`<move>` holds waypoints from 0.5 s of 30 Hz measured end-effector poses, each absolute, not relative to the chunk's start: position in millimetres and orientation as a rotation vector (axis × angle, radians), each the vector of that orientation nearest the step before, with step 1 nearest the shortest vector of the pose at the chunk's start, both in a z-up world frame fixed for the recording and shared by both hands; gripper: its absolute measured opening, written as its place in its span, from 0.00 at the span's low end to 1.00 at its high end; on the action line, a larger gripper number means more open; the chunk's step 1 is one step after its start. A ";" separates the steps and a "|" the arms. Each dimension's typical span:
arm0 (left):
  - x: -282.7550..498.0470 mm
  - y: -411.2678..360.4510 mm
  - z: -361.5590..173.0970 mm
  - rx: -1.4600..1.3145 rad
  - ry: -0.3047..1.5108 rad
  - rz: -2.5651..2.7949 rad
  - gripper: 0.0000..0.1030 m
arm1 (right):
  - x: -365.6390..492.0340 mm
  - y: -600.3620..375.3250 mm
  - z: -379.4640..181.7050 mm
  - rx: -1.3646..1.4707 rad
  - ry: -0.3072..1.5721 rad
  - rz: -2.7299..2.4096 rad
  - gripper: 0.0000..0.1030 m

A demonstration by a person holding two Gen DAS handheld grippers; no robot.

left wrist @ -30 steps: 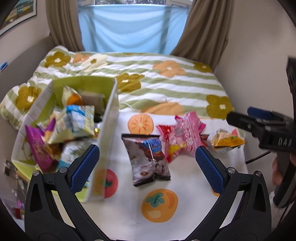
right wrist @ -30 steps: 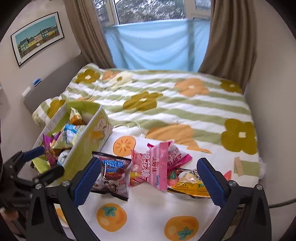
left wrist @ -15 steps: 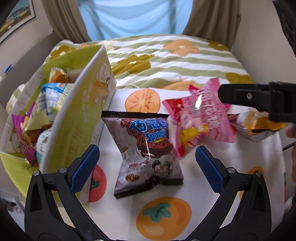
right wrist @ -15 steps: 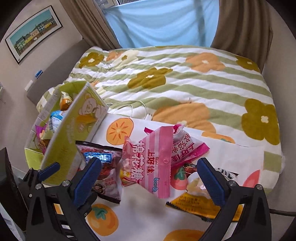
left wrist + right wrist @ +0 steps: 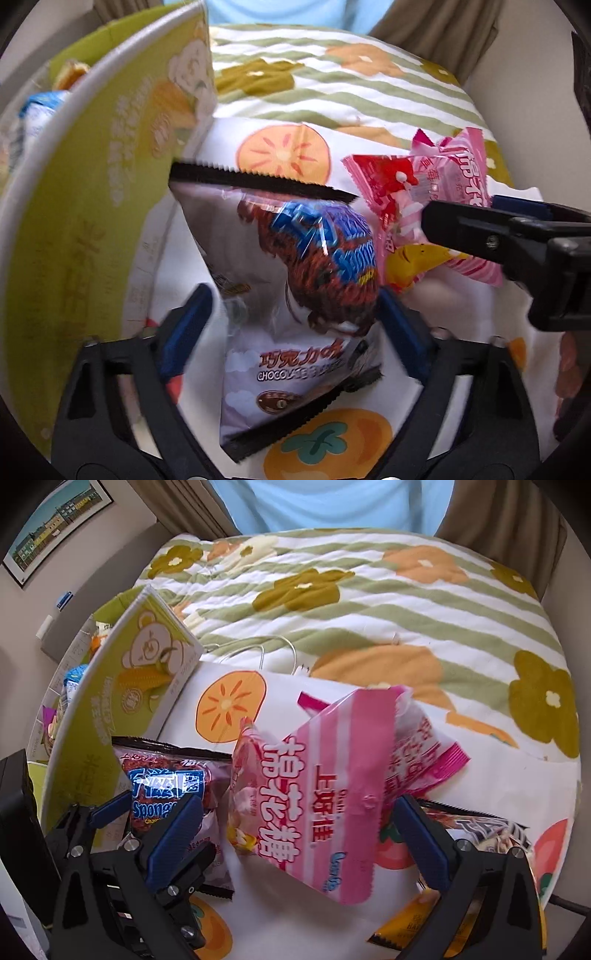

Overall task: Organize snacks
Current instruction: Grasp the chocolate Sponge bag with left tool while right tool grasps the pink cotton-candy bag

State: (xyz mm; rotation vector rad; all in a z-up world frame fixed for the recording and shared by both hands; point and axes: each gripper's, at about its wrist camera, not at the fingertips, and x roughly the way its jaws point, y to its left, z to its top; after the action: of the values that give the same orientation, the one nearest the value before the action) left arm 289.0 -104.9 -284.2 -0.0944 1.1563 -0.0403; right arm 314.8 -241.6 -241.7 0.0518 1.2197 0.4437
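The left gripper (image 5: pixel 293 332), jaws just narrowed, is set astride the crinkly silver-and-brown chocolate sponge-cake packet (image 5: pixel 295 295) at frame centre, pads seemingly not pressing; the right gripper (image 5: pixel 295 834) is spread wide around the pink-striped plastic marshmallow bag (image 5: pixel 325 794).

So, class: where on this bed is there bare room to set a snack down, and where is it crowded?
Free: the striped quilt beyond the fruit-print cloth; the cloth strip between green box and pink marshmallow bag. Crowded: packets overlapping beside the box.

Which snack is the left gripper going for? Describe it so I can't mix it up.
Start at the green cardboard box on the left of the fruit-print cloth. Right beside its wall lies the chocolate sponge cake bag. It is the only white-and-brown packet with blue lettering and black serrated ends; its neighbour, the marshmallow bag, is pink.
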 end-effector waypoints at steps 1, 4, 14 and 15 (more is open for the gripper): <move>289.3 -103.2 -284.9 -0.102 1.157 -0.048 0.78 | 314.8 -239.7 -242.9 0.048 1.222 0.443 1.00; 289.5 -100.5 -285.1 -0.100 1.156 -0.063 0.72 | 315.1 -234.7 -245.1 0.042 1.226 0.432 1.00; 285.5 -100.6 -279.3 -0.055 1.149 -0.087 0.58 | 315.7 -224.0 -252.0 0.024 1.247 0.394 0.96; 284.4 -100.5 -278.9 -0.050 1.148 -0.088 0.58 | 315.9 -223.4 -252.3 0.022 1.247 0.390 0.95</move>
State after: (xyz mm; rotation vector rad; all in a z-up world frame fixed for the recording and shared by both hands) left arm 284.4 -100.5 -278.9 -0.0502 1.1485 -0.0875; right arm 315.9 -223.4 -252.3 0.0215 1.2474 0.3900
